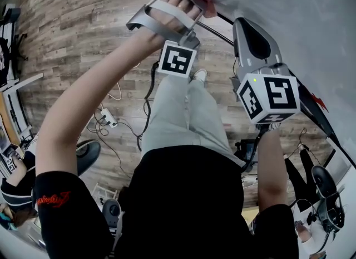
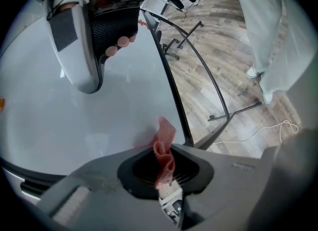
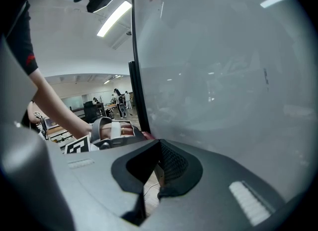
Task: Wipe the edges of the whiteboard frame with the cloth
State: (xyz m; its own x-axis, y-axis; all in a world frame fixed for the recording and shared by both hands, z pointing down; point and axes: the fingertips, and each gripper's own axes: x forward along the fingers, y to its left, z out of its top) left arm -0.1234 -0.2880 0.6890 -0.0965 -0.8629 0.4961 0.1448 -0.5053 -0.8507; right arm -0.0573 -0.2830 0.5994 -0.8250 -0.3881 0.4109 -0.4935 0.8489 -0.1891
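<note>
I'm getting bright, even indoor light, with a ceiling strip point(image 3: 114, 19) overhead throwing pale streaks of glare across the whiteboard point(image 3: 223, 76). Every feed bows hard at the edges, floor point(image 1: 83, 29) planks curving, both gripper views going dark in the corners. The cloth point(image 2: 164, 150) close to the lens looks soft.

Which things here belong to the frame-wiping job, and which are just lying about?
In the job:
- pink cloth, pinched in the left gripper
- whiteboard
- its black frame edge, right beside the cloth

Lying about:
- power strip on the wooden floor
- white cable on that floor
</note>
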